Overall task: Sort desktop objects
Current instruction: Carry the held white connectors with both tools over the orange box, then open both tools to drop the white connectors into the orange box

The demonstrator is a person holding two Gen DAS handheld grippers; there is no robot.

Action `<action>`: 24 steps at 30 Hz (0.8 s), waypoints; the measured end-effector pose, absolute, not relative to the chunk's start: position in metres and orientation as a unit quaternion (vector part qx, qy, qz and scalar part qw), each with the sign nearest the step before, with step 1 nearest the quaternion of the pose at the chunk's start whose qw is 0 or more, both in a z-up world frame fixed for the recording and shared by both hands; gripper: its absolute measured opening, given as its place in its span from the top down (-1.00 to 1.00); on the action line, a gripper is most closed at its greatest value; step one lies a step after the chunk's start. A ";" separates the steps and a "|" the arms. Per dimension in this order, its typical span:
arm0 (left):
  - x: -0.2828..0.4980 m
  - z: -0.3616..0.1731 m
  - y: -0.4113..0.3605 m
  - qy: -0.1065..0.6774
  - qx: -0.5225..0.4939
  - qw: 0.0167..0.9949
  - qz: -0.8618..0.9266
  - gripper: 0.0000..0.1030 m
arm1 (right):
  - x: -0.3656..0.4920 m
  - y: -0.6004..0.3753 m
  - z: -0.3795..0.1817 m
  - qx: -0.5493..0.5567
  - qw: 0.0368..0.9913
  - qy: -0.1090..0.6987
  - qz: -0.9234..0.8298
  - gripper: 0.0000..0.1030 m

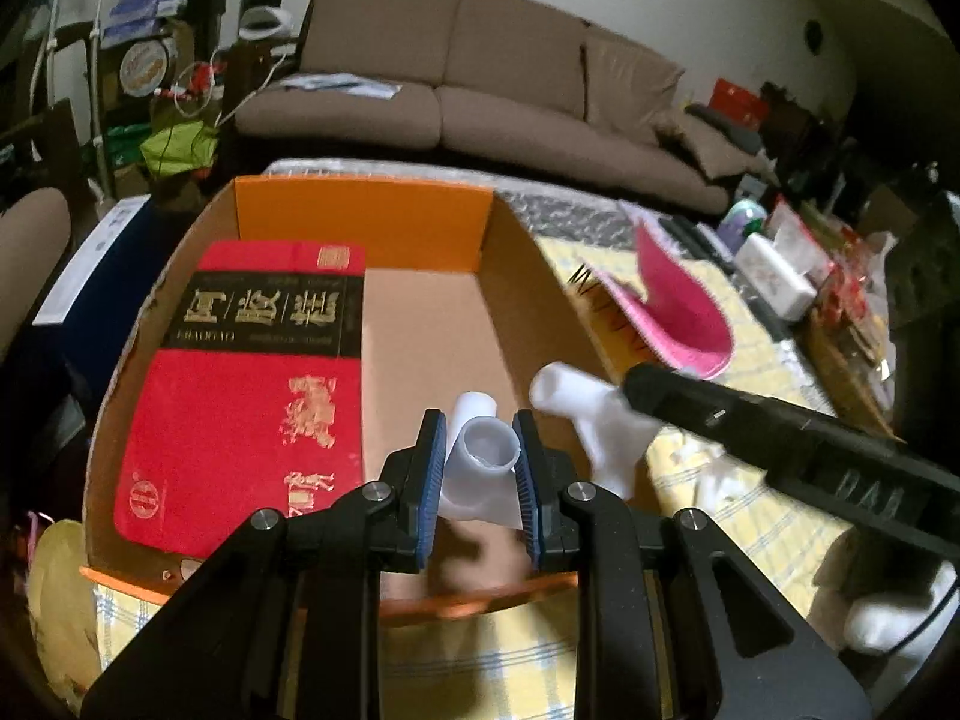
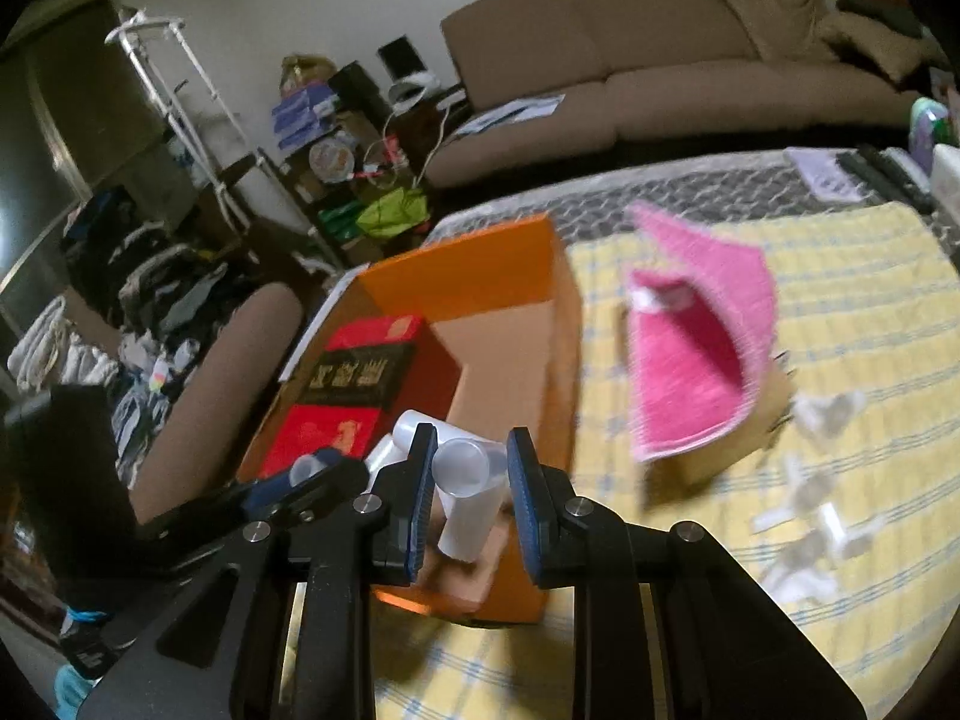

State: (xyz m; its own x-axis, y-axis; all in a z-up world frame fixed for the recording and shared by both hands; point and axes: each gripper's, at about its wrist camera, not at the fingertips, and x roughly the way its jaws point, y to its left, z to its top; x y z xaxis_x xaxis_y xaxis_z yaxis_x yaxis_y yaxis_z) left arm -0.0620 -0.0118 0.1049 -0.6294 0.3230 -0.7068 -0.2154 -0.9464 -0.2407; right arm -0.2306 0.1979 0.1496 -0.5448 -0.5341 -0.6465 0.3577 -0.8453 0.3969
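My left gripper (image 1: 480, 468) is shut on a white plastic pipe fitting (image 1: 483, 462) and holds it over the near end of the orange cardboard box (image 1: 360, 222). A red and black gift box (image 1: 252, 372) lies flat in the box's left half. My right gripper (image 2: 468, 492) is shut on a second white pipe fitting (image 2: 465, 492), above the box's near right corner (image 2: 510, 570). In the left wrist view the right gripper (image 1: 624, 402) comes in from the right with its fitting (image 1: 594, 420). Several white fittings (image 2: 810, 516) lie on the yellow checked cloth (image 2: 840, 300).
A pink cloth (image 2: 696, 354) lies over a brown box right of the orange box. A brown sofa (image 1: 480, 78) stands behind the table. Packets and a white box (image 1: 774, 276) crowd the far right. Cluttered shelves (image 2: 336, 138) stand at the left.
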 end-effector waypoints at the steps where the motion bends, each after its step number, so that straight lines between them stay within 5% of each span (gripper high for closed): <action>1: -0.064 0.100 -0.011 -0.061 -0.409 0.148 0.898 0.59 | -0.232 0.192 0.146 0.407 0.255 -0.098 -0.871 0.54; 18: -0.074 0.069 0.000 -0.015 -0.444 0.128 0.886 0.60 | -0.234 0.159 0.125 0.418 0.228 0.033 -0.879 0.55; 24: -0.074 0.074 0.000 -0.018 -0.440 0.121 0.890 0.54 | -0.234 0.164 0.125 0.418 0.235 0.024 -0.877 0.50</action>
